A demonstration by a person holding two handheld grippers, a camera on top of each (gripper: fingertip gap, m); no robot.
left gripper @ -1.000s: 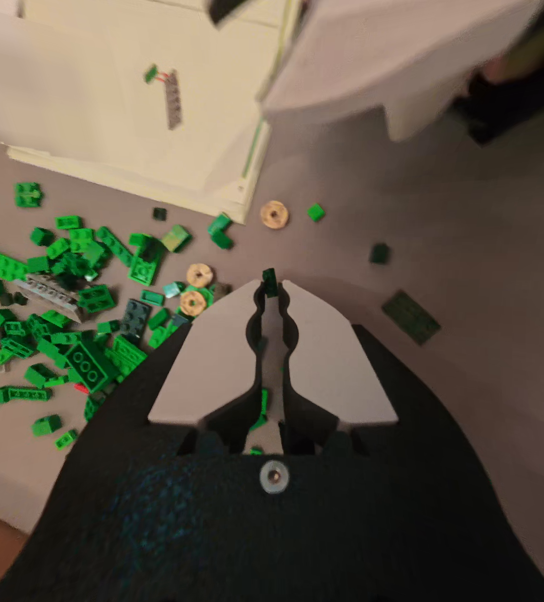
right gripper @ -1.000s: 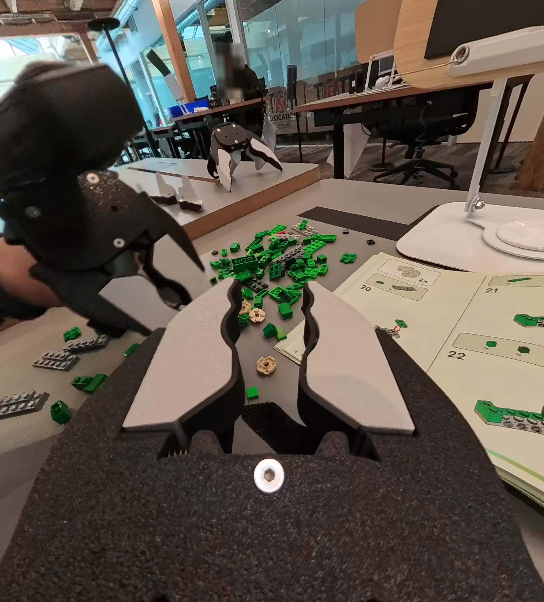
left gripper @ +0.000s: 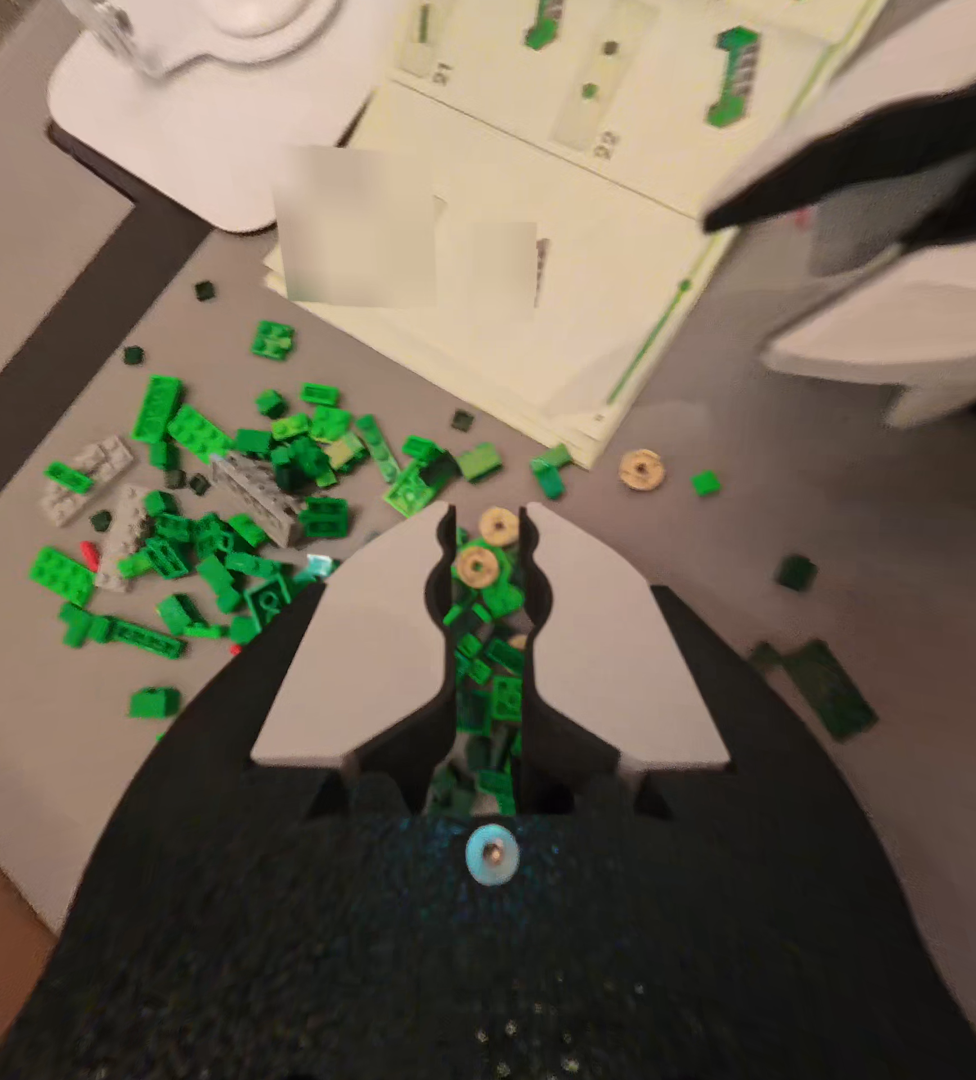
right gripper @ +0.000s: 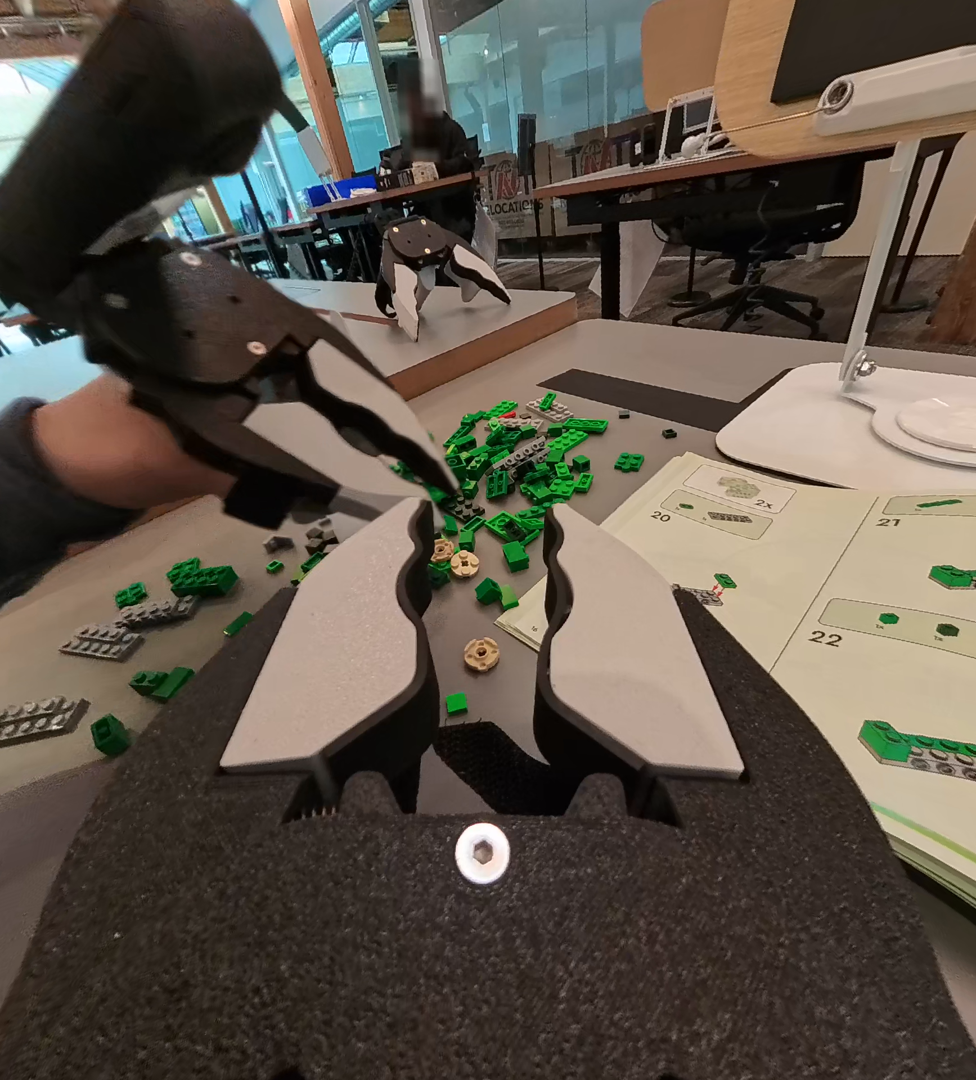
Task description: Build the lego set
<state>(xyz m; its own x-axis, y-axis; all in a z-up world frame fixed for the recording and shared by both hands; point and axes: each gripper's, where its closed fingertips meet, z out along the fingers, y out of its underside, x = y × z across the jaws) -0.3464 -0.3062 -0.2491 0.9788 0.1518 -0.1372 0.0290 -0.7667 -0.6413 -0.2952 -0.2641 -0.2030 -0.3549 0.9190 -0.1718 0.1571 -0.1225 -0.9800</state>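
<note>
Over the heap of green bricks [left gripper: 275, 543] on the table [left gripper: 824, 555], the left tongs [left gripper: 488, 514] are being held slightly apart and empty, tips pointing down at the heap's near edge beside two tan round pieces [left gripper: 476, 566]. Nearer the open instruction booklet [right gripper: 824, 584], the right tongs [right gripper: 488, 514] are being held wide apart, empty and farther back from the bricks. The left tongs are judged the nearer for the coming pick.
</note>
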